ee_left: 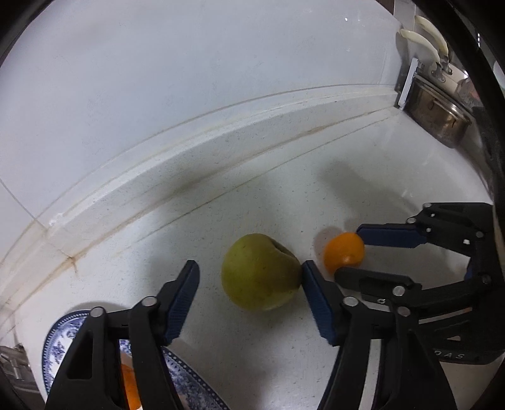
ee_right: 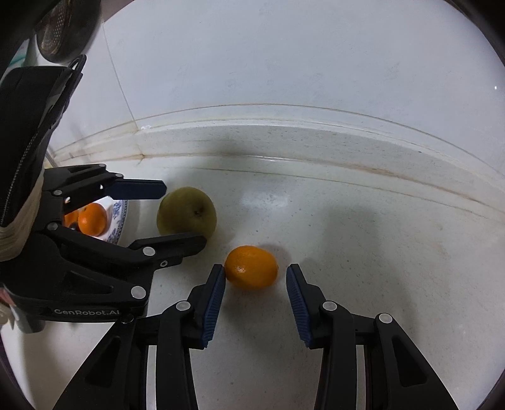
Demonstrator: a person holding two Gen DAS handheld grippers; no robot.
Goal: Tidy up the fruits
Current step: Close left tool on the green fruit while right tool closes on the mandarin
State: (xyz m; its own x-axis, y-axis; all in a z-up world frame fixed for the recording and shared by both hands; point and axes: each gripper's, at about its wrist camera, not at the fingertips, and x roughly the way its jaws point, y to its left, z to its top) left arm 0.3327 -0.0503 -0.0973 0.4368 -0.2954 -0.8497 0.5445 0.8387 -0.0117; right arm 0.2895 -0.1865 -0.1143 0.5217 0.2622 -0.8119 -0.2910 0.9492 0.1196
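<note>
A green pear [ee_left: 260, 272] lies on the white counter between the fingers of my open left gripper [ee_left: 249, 268]; the right finger touches it, the left stands apart. The pear also shows in the right wrist view [ee_right: 186, 211]. An orange [ee_right: 251, 267] lies just beyond my open right gripper [ee_right: 255, 269], its left finger touching the fruit. The same orange [ee_left: 344, 250] sits between the right gripper's fingers [ee_left: 388, 235] in the left wrist view. A blue-patterned plate [ee_left: 60, 343] at the left holds two oranges [ee_right: 92, 219].
A raised ledge [ee_right: 252, 135] and white tiled wall run along the back of the counter. A metal pot [ee_left: 442, 116] stands at the far right by hanging utensils [ee_left: 426, 38]. A dark strainer [ee_right: 60, 28] hangs at upper left in the right wrist view.
</note>
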